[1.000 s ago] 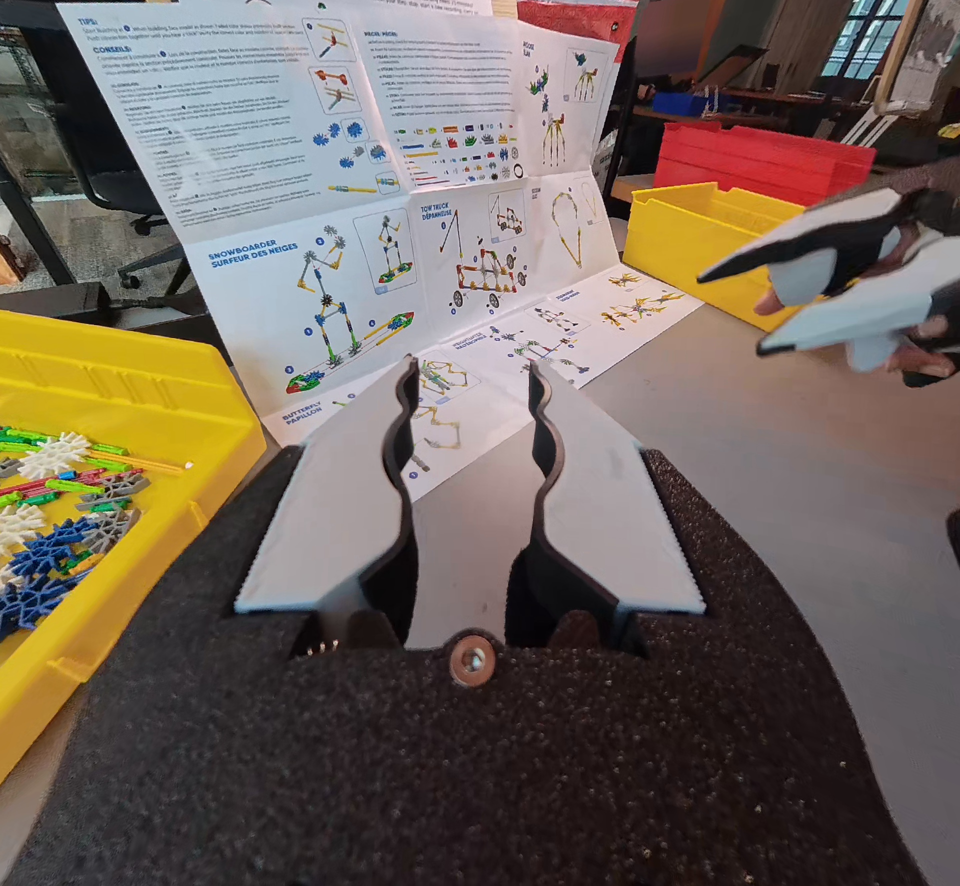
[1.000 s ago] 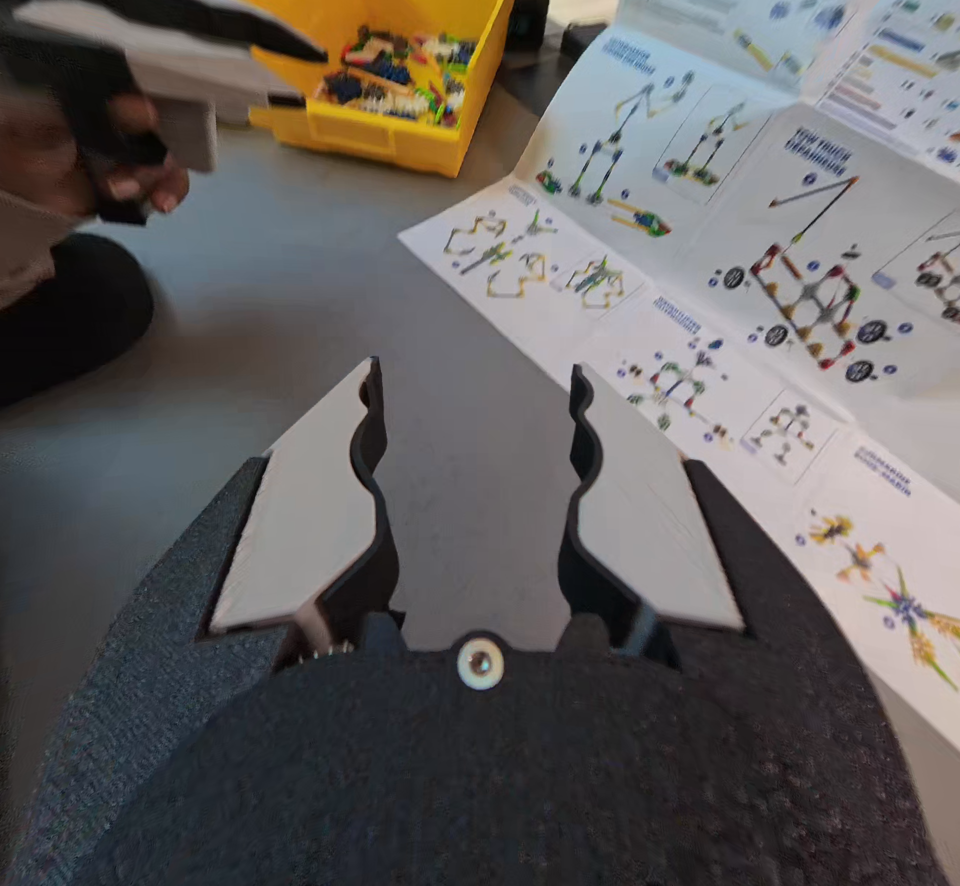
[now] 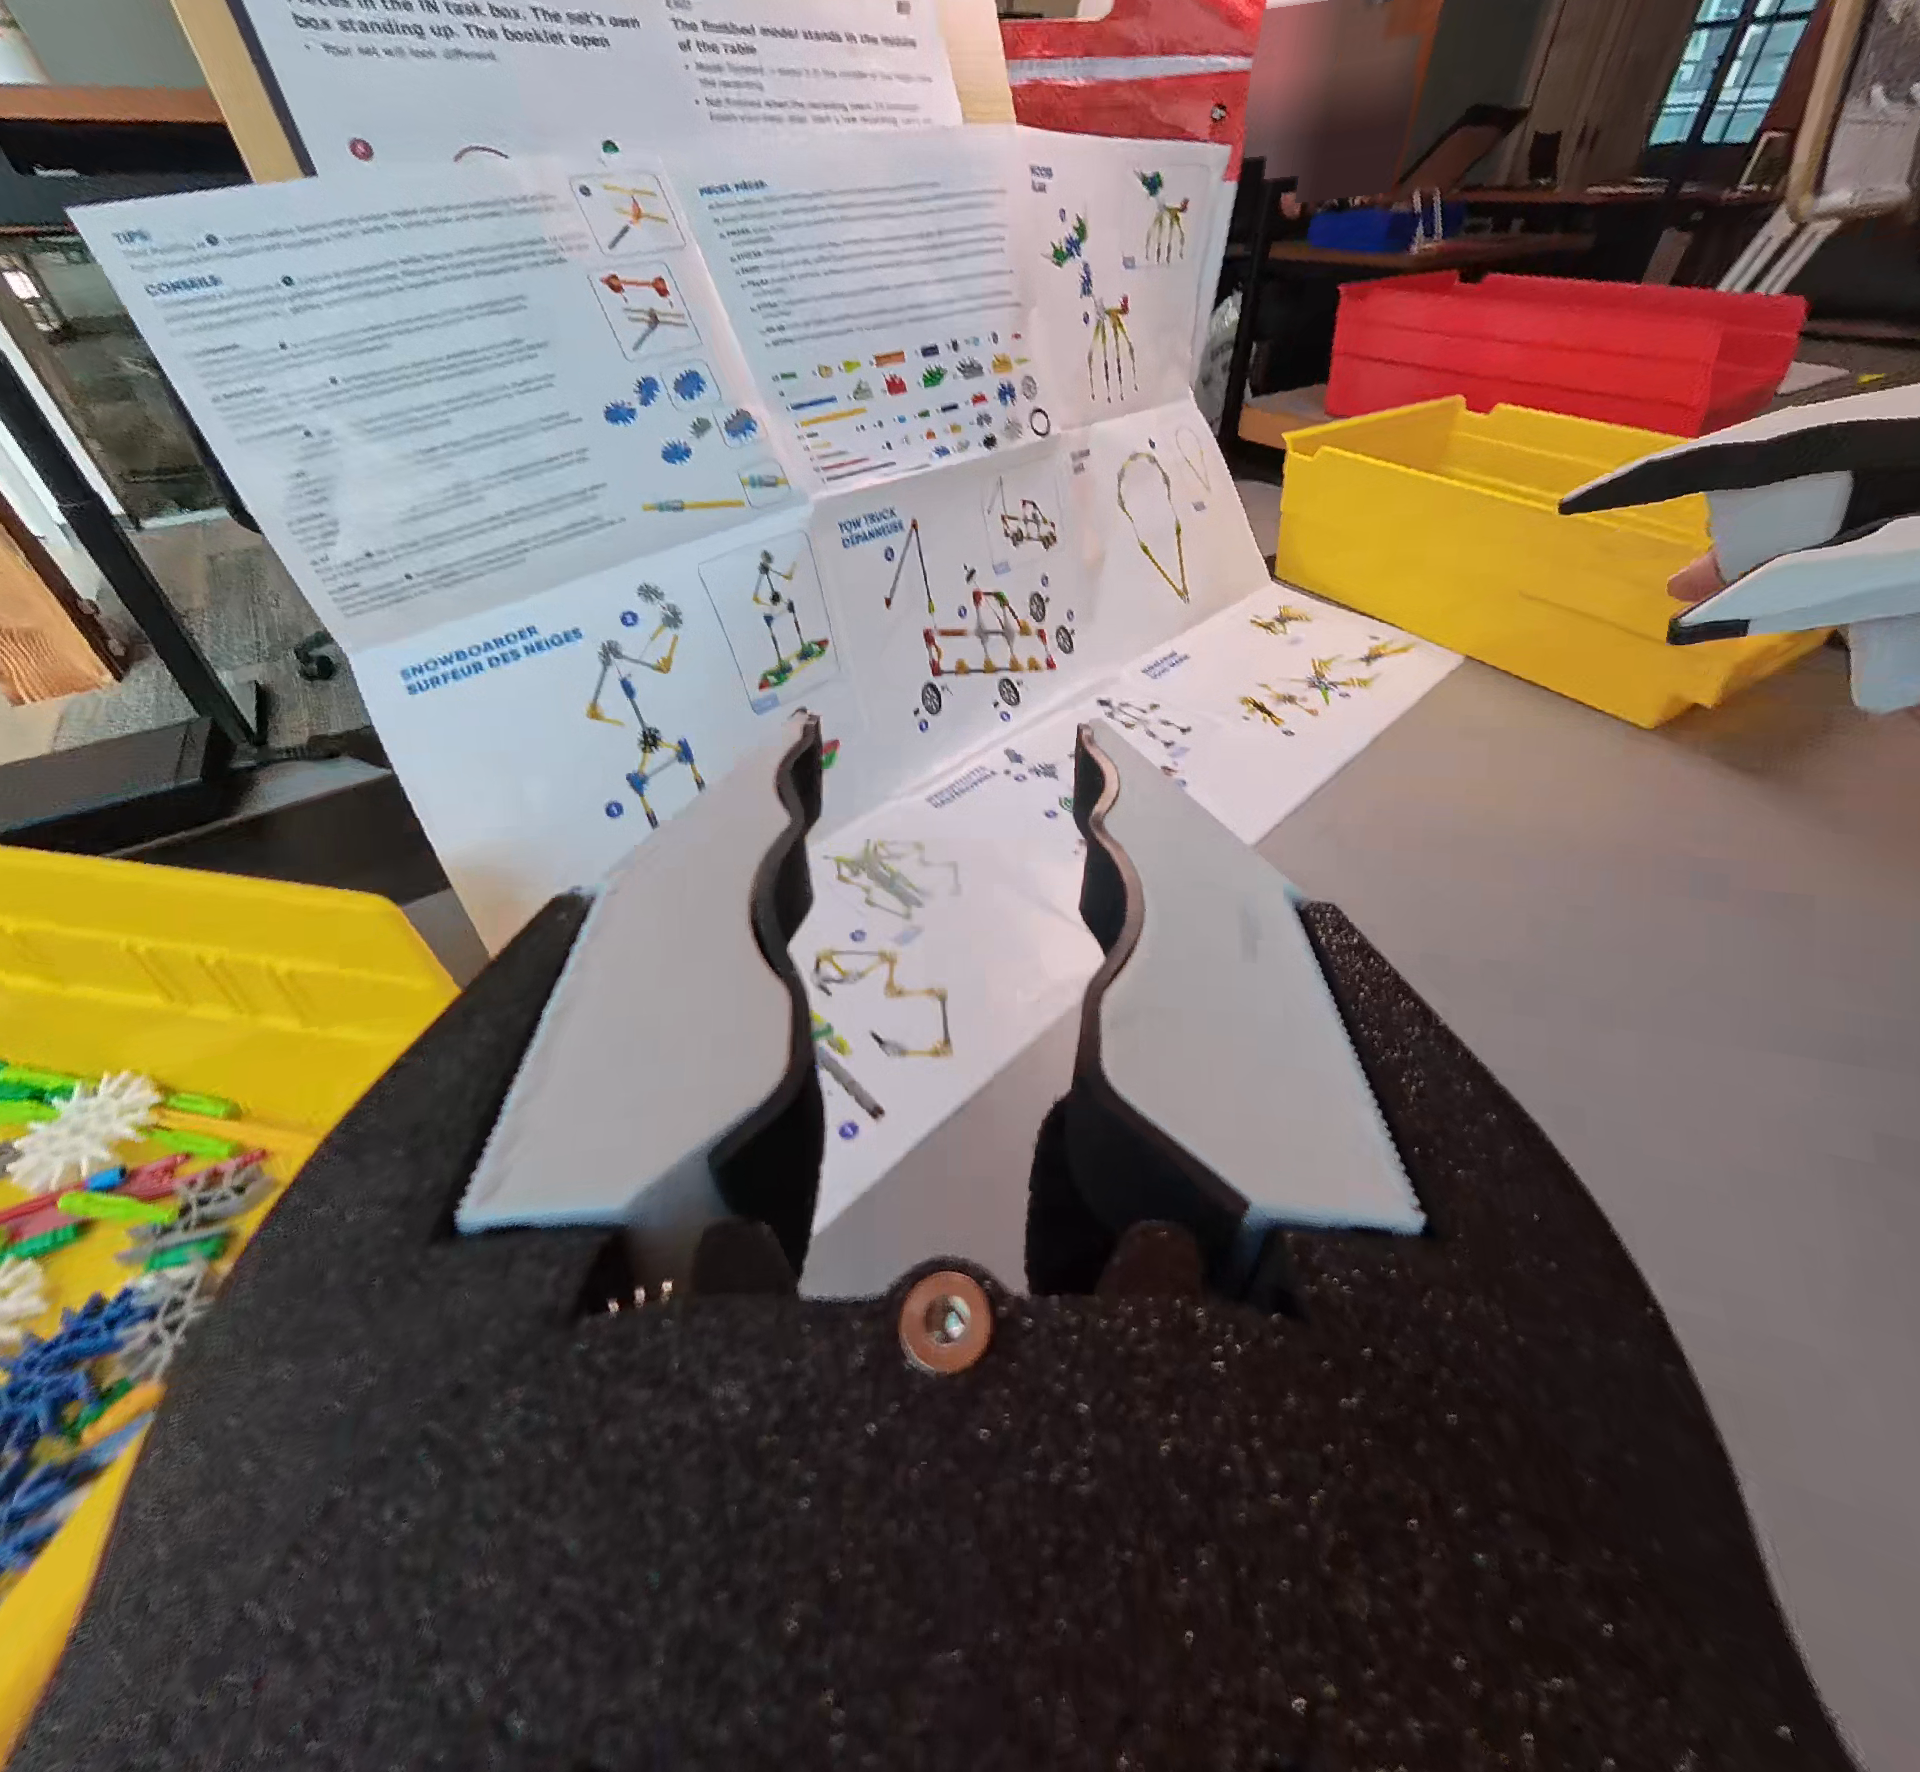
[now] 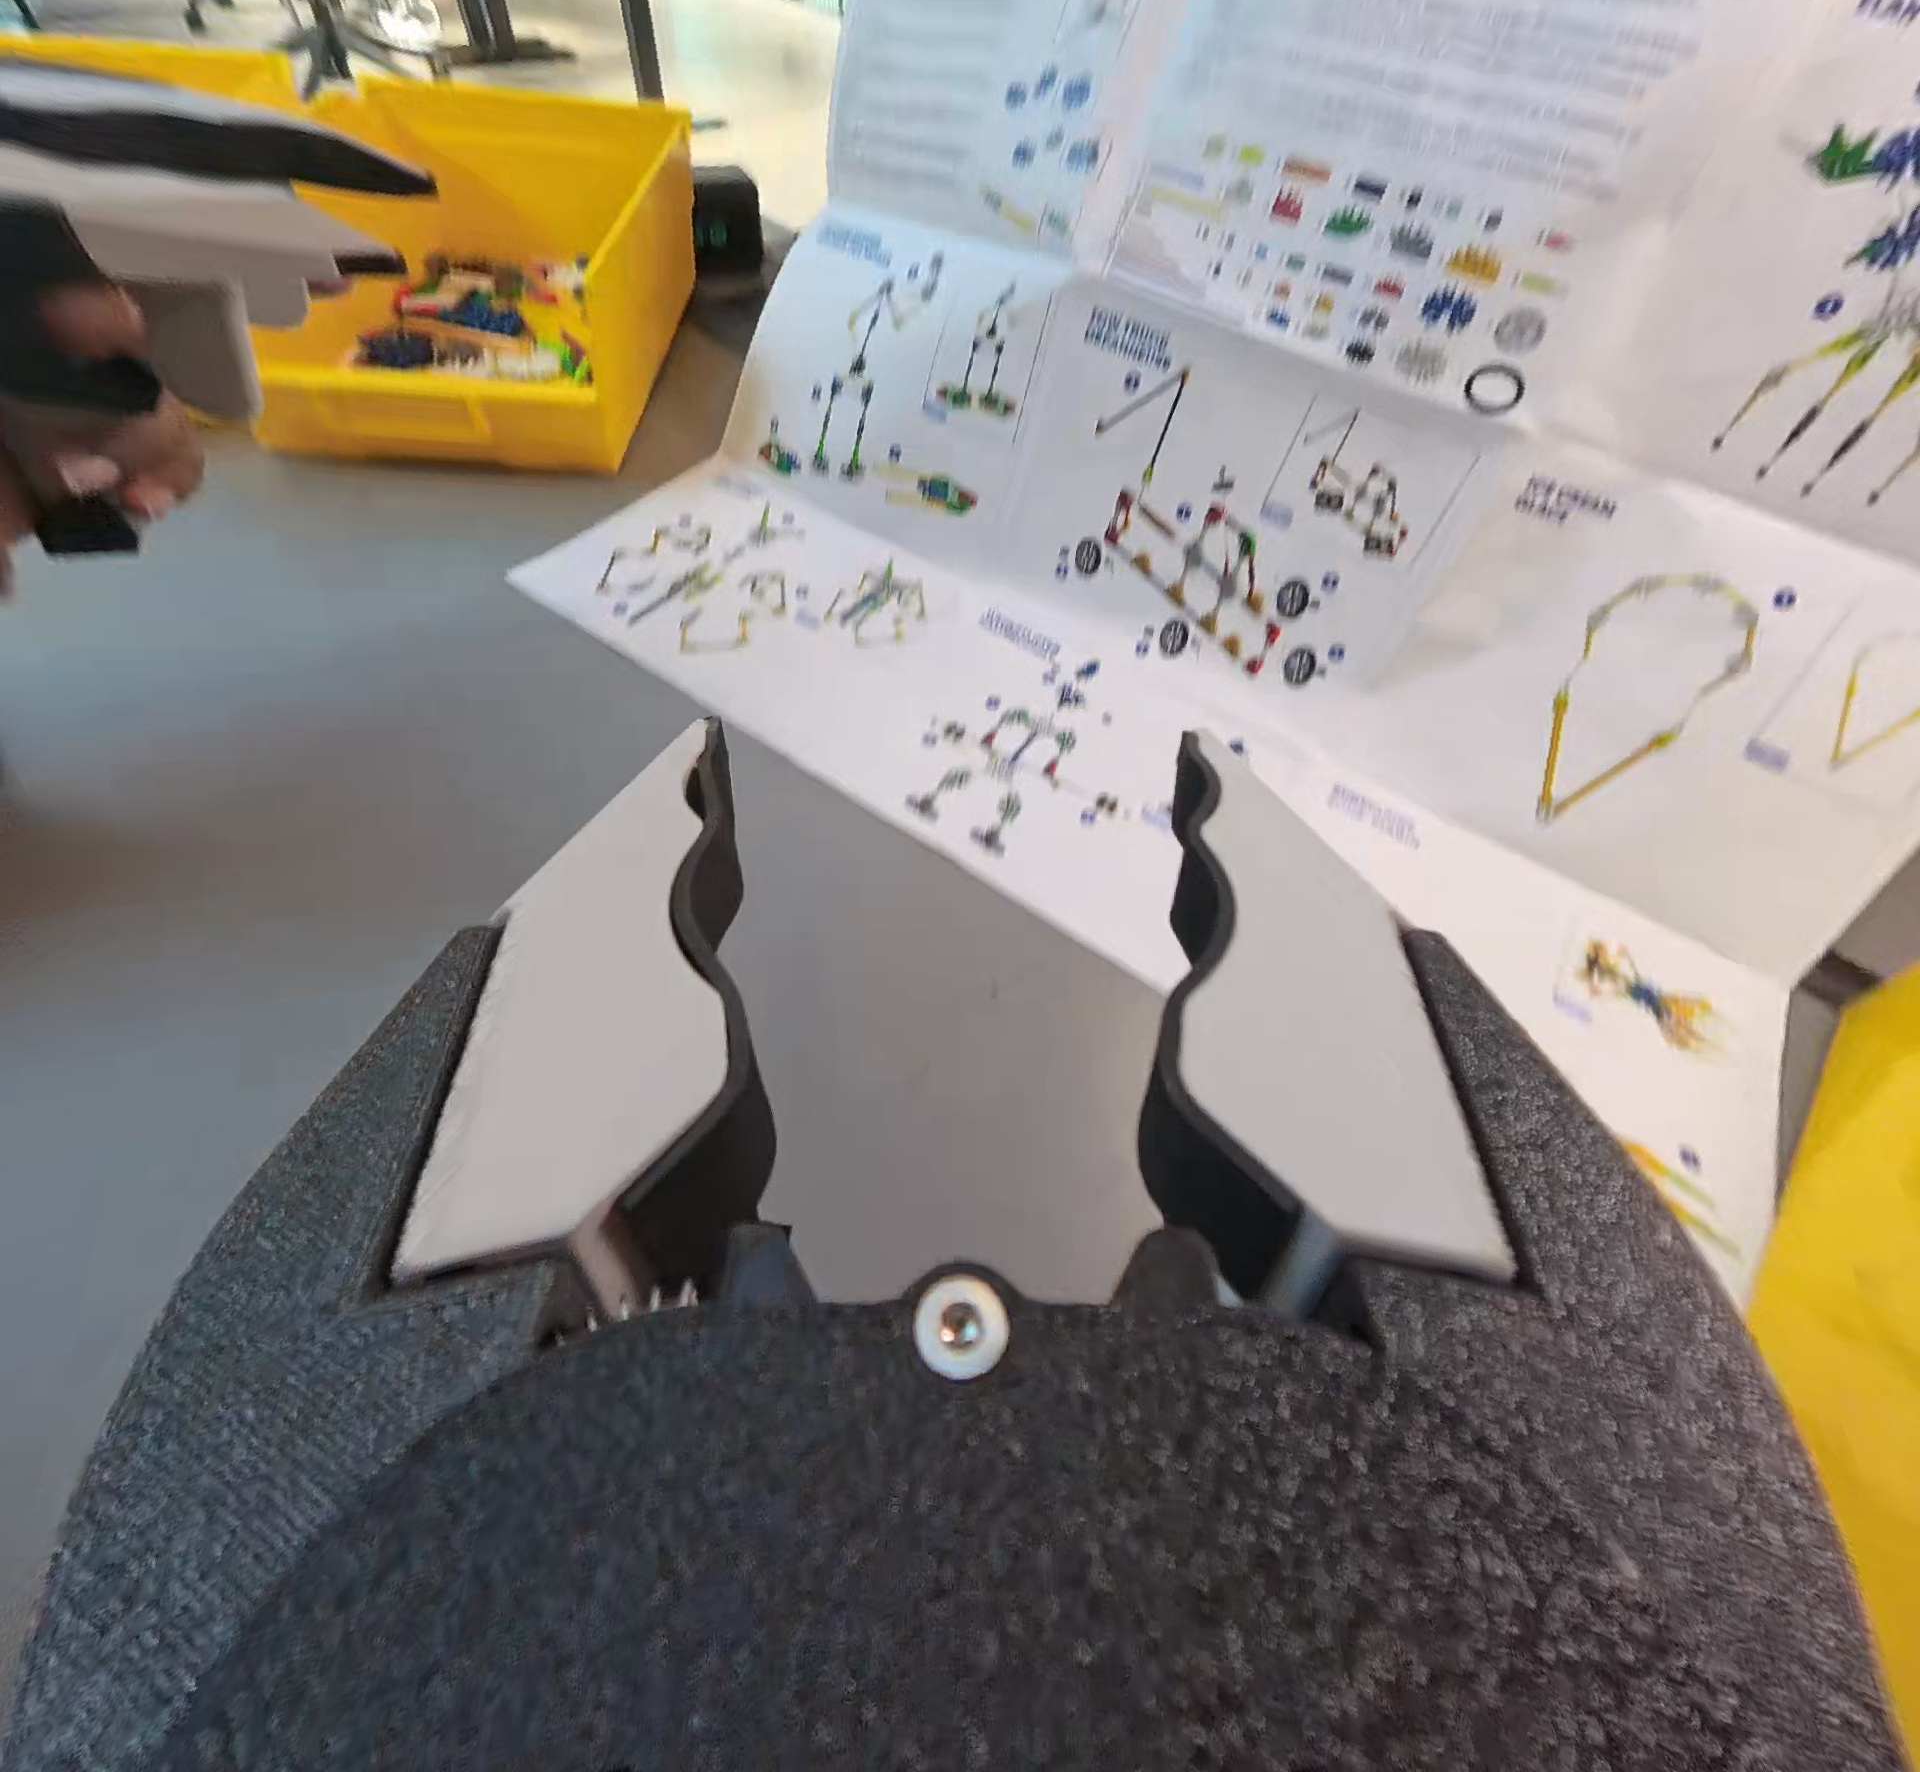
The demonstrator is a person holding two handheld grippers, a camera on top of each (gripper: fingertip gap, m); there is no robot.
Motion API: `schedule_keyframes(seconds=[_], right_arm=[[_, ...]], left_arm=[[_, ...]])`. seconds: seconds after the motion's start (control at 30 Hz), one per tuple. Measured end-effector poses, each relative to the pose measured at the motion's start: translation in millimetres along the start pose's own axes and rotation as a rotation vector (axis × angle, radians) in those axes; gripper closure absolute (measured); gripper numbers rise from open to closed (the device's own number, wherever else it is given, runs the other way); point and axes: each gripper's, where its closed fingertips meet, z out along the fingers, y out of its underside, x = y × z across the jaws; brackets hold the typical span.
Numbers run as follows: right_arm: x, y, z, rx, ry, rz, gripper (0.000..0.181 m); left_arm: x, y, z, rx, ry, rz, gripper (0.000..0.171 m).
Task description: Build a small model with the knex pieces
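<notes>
Left gripper (image 3: 940,746) parted, empty, hovering over sheet (image 3: 935,579)'s flat lower flap. Right gripper (image 4: 951,735) wider apart, empty, over table (image 4: 312,735) at sheet's front edge. Sheet propped half-upright, likely for reading. Parts bin (image 4: 468,268) left of sheet. Left view alone shows red bins (image 3: 1558,351) behind empty bin (image 3: 1455,538), right of sheet.

Left gripper (image 3: 940,746): jaws parted, nothing between the fingers, held level and pointing forward. Right gripper (image 4: 951,735): jaws spread wider, likewise empty, tilted slightly downward. Each gripper appears at the edge of the other's view, grasped by a hand (image 4: 99,434) around its handle. The two are well apart.
</notes>
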Motion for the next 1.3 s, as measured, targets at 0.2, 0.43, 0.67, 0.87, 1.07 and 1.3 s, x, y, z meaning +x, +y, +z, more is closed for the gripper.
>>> schedule_keyframes(seconds=[0.2, 0.43, 0.67, 0.87, 1.07, 1.3], right_arm=[[18, 0, 86, 0.163, -0.08, 0.08, 0.098], [47, 51, 87, -0.035, 0.054, 0.109, 0.093], [134, 116, 42, -0.361, 0.311, 0.116, 0.102], [138, 153, 43, -0.482, 0.299, 0.212, 0.106], [141, 157, 40, -0.509, 0.318, 0.22, 0.108], [133, 162, 35, -0.568, 0.271, 0.223, 0.111]], left_arm=[[-45, 21, 47, 0.044, -0.066, 0.007, 0.122], [-50, 68, 53, -0.089, 0.012, 0.024, 0.134], [-39, 82, 56, -0.167, 0.031, 0.076, 0.136], [-36, 148, 48, -0.573, 0.082, 0.063, 0.139], [-54, 165, 44, -0.666, -0.006, 0.111, 0.151], [-79, 164, 44, -0.651, -0.116, 0.159, 0.157]])
